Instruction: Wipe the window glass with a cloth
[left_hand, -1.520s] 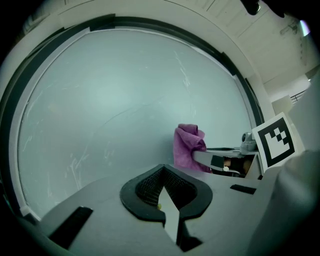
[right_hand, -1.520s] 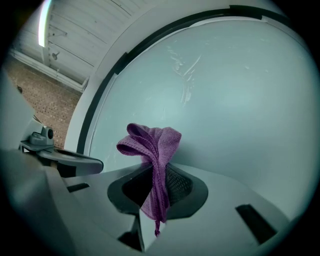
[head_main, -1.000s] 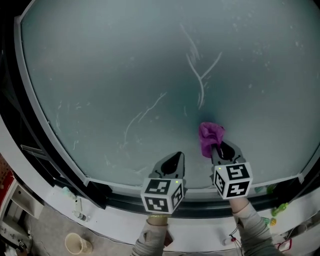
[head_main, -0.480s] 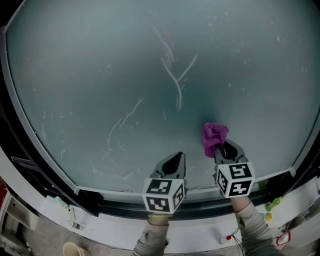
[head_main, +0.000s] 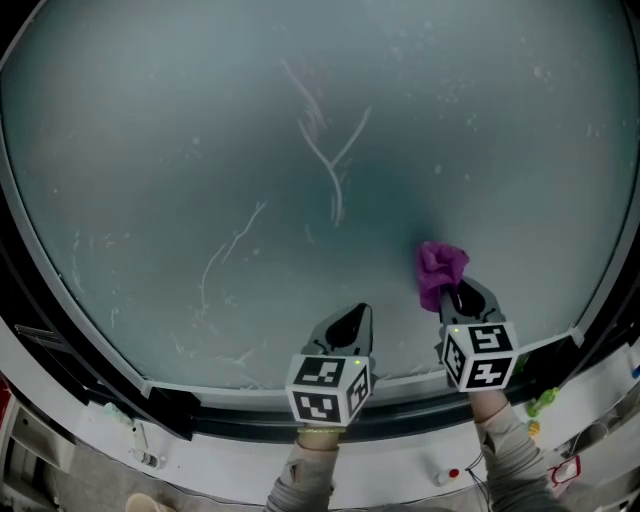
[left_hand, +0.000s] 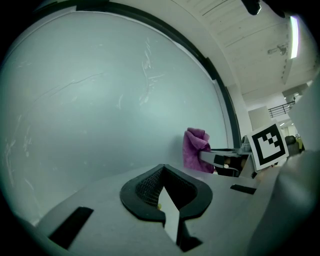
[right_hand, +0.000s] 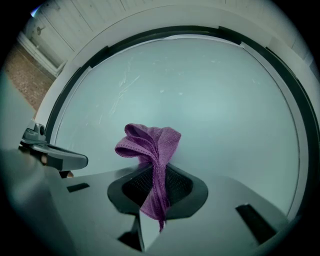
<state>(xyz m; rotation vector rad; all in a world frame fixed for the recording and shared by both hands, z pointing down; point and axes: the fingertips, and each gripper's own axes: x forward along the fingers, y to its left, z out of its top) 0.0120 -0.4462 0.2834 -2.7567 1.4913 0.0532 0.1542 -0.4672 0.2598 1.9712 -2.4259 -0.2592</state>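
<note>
The frosted window glass (head_main: 200, 150) fills the head view, with white streaks (head_main: 325, 150) near its middle. A purple cloth (head_main: 440, 272) is bunched against the lower right of the glass. My right gripper (head_main: 462, 298) is shut on the cloth (right_hand: 150, 147), which sticks out past the jaws and touches the pane (right_hand: 210, 100). My left gripper (head_main: 350, 325) hovers low at the centre, just short of the glass, shut and holding nothing. In the left gripper view the cloth (left_hand: 195, 150) shows to the right, against the glass (left_hand: 90, 110).
A black window frame (head_main: 230, 395) curves round the bottom and sides of the glass. Below it runs a white sill (head_main: 400, 470). A green object (head_main: 543, 400) lies at the right and a small bottle (head_main: 140, 450) at the left. Fainter streaks (head_main: 225, 255) mark the lower left pane.
The right gripper has carried the cloth rightward along the lower glass, farther from the central streaks. The left gripper has stayed shut and low.
</note>
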